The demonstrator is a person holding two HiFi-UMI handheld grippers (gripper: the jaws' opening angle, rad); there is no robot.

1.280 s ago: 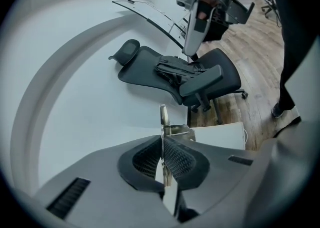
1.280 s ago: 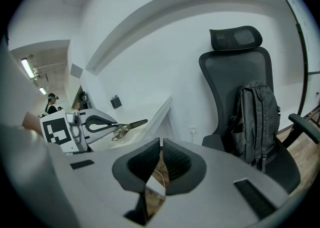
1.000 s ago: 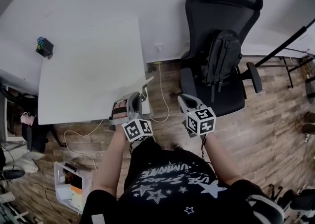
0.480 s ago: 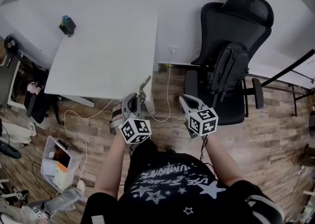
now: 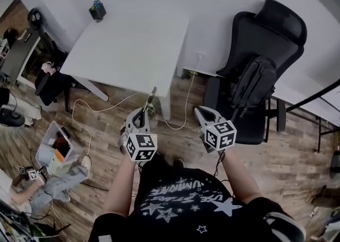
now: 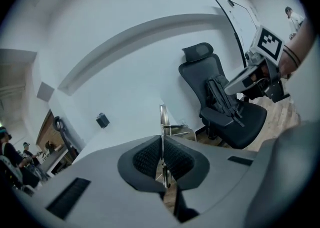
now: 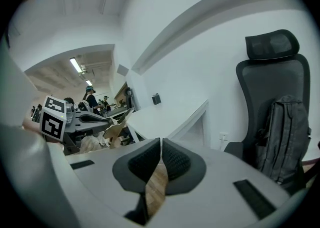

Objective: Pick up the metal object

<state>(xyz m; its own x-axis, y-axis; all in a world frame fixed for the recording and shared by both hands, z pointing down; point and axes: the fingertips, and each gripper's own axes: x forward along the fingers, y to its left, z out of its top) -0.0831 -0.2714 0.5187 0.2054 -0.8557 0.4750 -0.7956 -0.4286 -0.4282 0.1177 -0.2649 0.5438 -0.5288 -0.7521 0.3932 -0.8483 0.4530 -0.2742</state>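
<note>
My left gripper (image 5: 142, 114) is shut on a thin flat metal strip (image 5: 152, 97), which sticks out forward past the jaws, over the wooden floor near the table's corner. In the left gripper view the strip (image 6: 162, 119) stands edge-on, clamped between the dark ribbed pads (image 6: 146, 158) of the left gripper (image 6: 162, 144). My right gripper (image 5: 201, 111) hangs beside it, about a hand's width to the right. In the right gripper view my right gripper (image 7: 160, 144) has its pads together with nothing between them. That view also shows the left gripper (image 7: 102, 118) holding the strip (image 7: 116, 128).
A white table (image 5: 133, 49) stands ahead, with a small black device (image 5: 97, 10) at its far corner. A black office chair (image 5: 276, 28) with a backpack (image 5: 254, 84) on it is to the right. A white cable (image 5: 101, 109) trails over the floor. A plastic box (image 5: 56, 148) and a crouching person (image 5: 53, 188) are at the left.
The head view has swung left, so the table and chair sit further right and lower in the picture. Both grippers keep their pose, and the left one still holds the metal strip.
</note>
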